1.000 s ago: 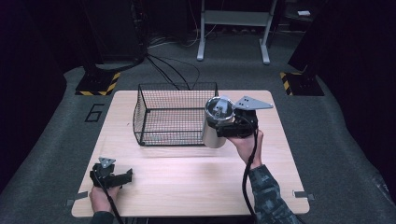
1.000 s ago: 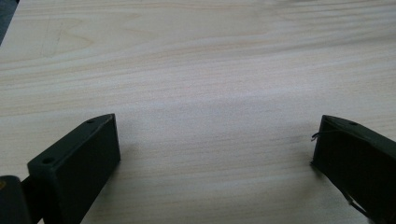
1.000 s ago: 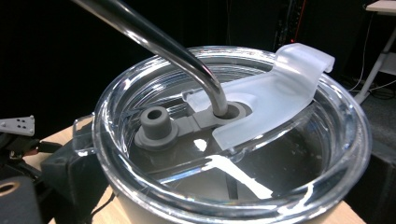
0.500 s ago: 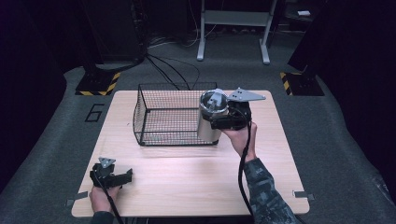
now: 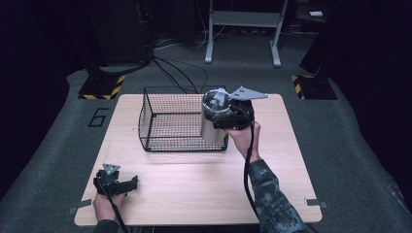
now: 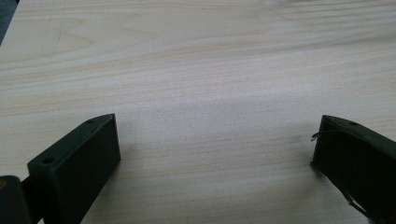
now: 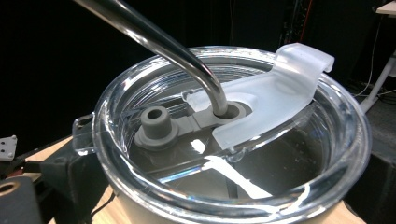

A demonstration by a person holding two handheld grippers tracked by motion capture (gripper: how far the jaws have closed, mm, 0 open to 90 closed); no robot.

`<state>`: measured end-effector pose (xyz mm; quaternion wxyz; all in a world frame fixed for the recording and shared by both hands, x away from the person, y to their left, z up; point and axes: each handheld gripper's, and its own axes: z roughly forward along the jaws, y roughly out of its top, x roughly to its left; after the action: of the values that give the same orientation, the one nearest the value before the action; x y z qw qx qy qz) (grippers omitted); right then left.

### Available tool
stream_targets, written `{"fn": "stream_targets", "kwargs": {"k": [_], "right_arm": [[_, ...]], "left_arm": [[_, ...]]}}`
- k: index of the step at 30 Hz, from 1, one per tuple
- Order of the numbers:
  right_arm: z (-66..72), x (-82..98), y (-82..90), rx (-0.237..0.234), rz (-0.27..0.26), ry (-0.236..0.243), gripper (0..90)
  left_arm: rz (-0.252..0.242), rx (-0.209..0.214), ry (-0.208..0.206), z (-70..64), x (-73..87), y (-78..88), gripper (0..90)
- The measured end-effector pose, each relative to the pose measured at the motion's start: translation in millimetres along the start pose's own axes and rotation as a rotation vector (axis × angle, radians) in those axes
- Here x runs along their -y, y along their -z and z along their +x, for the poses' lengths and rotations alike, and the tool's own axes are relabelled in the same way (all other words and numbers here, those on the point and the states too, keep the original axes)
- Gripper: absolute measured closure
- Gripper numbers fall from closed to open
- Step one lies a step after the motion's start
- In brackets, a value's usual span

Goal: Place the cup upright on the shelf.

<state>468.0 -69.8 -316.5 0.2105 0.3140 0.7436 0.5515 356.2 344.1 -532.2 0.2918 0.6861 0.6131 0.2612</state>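
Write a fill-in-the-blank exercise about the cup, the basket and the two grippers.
The right gripper holds a metal cup with a clear ____.
A metal ____ goes through the lid.
The cup is beside a black wire ____.
The left gripper rests on the table with its jaws ____.

Missing words: lid; straw; basket; open

Bright table (image 5: 194, 184), dark surroundings, glare on the lid (image 7: 233, 140).
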Motion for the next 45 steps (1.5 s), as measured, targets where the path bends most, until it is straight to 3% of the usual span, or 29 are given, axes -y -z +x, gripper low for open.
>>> {"fn": "stream_targets", "kwargs": {"k": [25,45], "right_arm": [[-13.0,-9.8,-35.8,0.045,-0.006,0.021,3.6],[-23.9,3.4,-67.5,0.090,-0.001,-0.014,3.6]], "left_arm": [[-0.006,-0.004,0.002,-0.2,0.4,-0.2,0.4],[0.003,-0.003,-0.010,0.5,0.3,0.4,0.4]]}}
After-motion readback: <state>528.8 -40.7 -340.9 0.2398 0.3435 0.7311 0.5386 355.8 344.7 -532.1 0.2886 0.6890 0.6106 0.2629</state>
